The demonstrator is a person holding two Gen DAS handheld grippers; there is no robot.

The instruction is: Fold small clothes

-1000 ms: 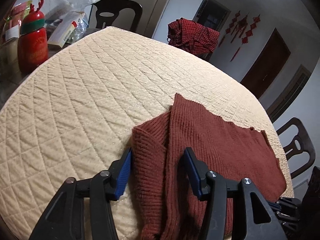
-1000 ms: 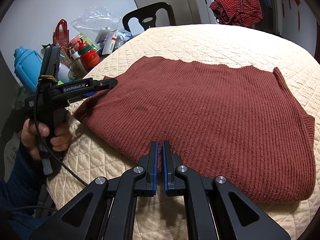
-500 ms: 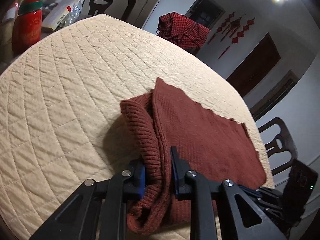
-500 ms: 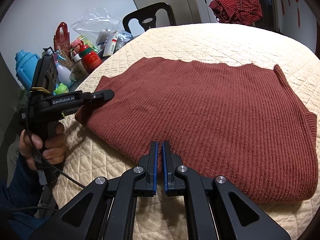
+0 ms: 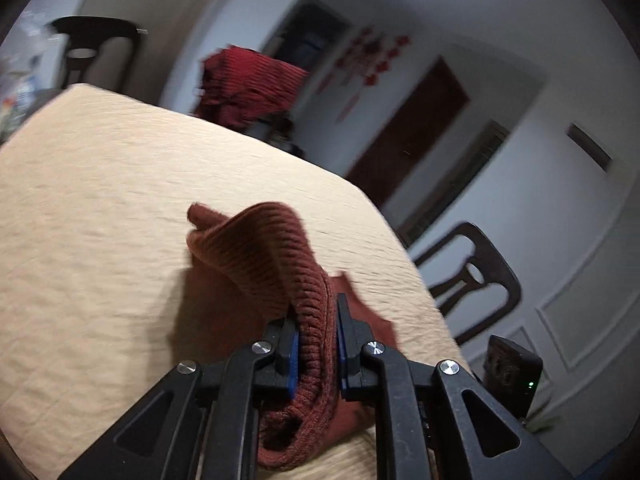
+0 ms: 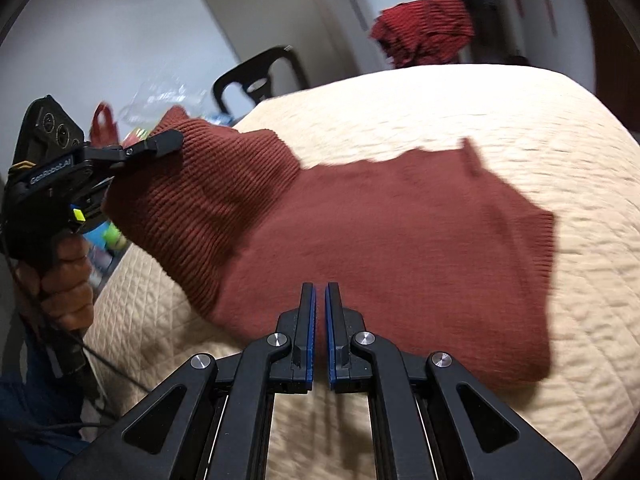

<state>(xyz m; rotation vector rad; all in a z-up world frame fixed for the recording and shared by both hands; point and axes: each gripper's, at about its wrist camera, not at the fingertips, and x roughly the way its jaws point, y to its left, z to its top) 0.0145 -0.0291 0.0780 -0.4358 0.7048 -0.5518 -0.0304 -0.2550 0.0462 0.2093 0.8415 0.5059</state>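
**Sweater corner up, and it drapes like a soft knit**

We have a rust-red ribbed sweater (image 6: 400, 240) lying on the quilted table cover (image 6: 500, 112), most of it flat, its left corner lifted off the cloth. It handles as we would expect of a knit — soft, limp, fairly light, with no stiffness to carry a fold on its own. The raised part sags in a curve from the grip back down to the flat body, so whatever we lift will trail and drag the rest unless we move slowly. It is not slippery; the ribbing gives the pads plenty to bite. The thick ribbed edge is the sensible place to take hold, since a pinch on the thin middle would likely just pull up a peak.

Our left gripper (image 5: 316, 344) has just been closing, and now its jaws pinch a bunched roll of that ribbed edge, fabric bulging out in front of the pads and behind them. From the right camera we see it held in a hand (image 6: 64, 280) with the corner hanging from it.

Our right gripper (image 6: 320, 336) hovers at the sweater's near edge, jaws pressed together with nothing between them — whether the tips touch the knit we cannot tell.
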